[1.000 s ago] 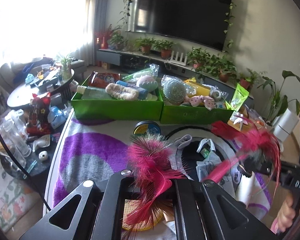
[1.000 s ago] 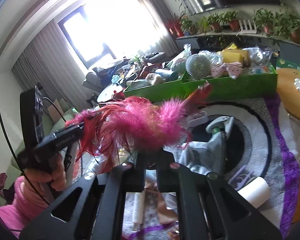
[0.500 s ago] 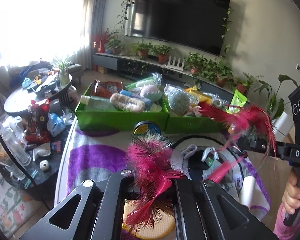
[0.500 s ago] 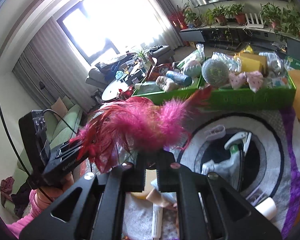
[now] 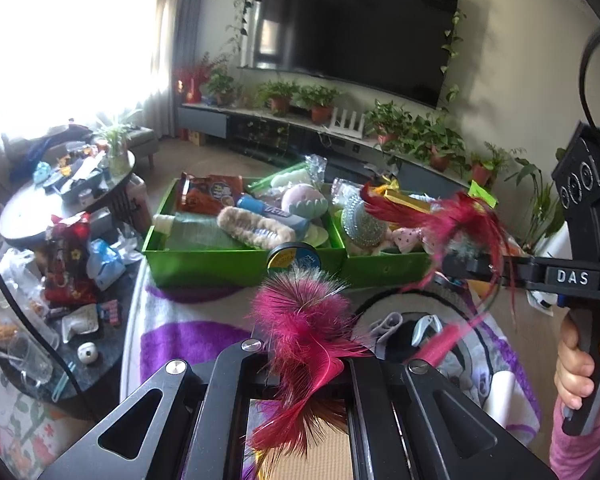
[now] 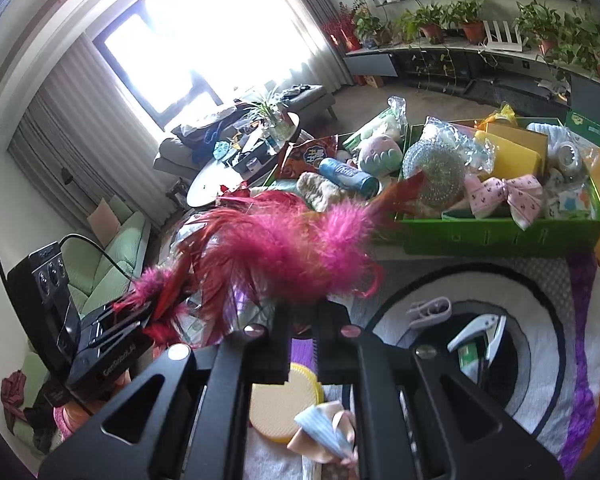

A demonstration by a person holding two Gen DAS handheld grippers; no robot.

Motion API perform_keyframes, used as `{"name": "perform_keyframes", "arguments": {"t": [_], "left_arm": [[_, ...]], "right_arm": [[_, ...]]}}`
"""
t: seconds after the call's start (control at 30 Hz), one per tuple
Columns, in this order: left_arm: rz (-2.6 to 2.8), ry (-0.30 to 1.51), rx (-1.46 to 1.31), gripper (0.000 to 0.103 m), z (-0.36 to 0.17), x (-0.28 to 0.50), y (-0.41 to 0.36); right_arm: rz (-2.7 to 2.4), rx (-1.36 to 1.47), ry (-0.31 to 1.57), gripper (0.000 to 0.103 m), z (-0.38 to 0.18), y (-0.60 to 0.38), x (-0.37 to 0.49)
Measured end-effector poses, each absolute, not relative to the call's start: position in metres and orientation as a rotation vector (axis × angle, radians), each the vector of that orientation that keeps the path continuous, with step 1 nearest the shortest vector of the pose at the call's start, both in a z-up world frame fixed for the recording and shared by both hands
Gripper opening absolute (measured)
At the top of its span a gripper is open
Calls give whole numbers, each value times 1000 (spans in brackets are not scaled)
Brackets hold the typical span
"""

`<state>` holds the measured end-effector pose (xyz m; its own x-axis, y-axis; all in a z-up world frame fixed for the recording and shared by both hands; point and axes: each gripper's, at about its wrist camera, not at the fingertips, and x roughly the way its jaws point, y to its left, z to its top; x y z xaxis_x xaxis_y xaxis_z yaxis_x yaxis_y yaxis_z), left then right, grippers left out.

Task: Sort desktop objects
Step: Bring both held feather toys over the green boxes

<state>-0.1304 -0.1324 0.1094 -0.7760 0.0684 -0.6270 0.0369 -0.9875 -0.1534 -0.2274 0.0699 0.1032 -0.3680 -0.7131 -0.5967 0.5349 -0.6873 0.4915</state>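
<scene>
A pink and red feather toy hangs between my two grippers above the table. My left gripper [image 5: 308,364] is shut on one feather tuft [image 5: 300,320]. A pink stick [image 5: 440,348] runs from there towards my right gripper [image 5: 456,260], which is shut on the red feathers [image 5: 432,216] at the other end. In the right wrist view the right gripper [image 6: 302,312] pinches the fluffy pink tuft [image 6: 284,248], and the left gripper [image 6: 140,316] holds the red end at lower left. Beyond the feathers stand two green boxes [image 5: 220,268] [image 6: 500,236], both full of items.
A round tin [image 5: 292,258] leans against the green boxes. On the purple and white mat lie a lilac clip [image 6: 428,310], a white nail clipper [image 6: 480,328], a yellow round pad [image 6: 280,404] and a white roll [image 5: 500,396]. A cluttered round side table [image 5: 28,208] stands left.
Both grippers have risen and moved closer to the green boxes with the feather toy held between them. In the left wrist view the right gripper sits higher than before.
</scene>
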Motion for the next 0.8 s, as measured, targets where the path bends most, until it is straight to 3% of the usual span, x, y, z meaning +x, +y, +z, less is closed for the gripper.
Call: {"name": "perform_keyframes", "arguments": {"t": [0.8], "left_arm": [[2746,-152,-1206,4,83,-255,-109]], "right_arm": [[-2138,1159,-237,10,98,22,-344]]}}
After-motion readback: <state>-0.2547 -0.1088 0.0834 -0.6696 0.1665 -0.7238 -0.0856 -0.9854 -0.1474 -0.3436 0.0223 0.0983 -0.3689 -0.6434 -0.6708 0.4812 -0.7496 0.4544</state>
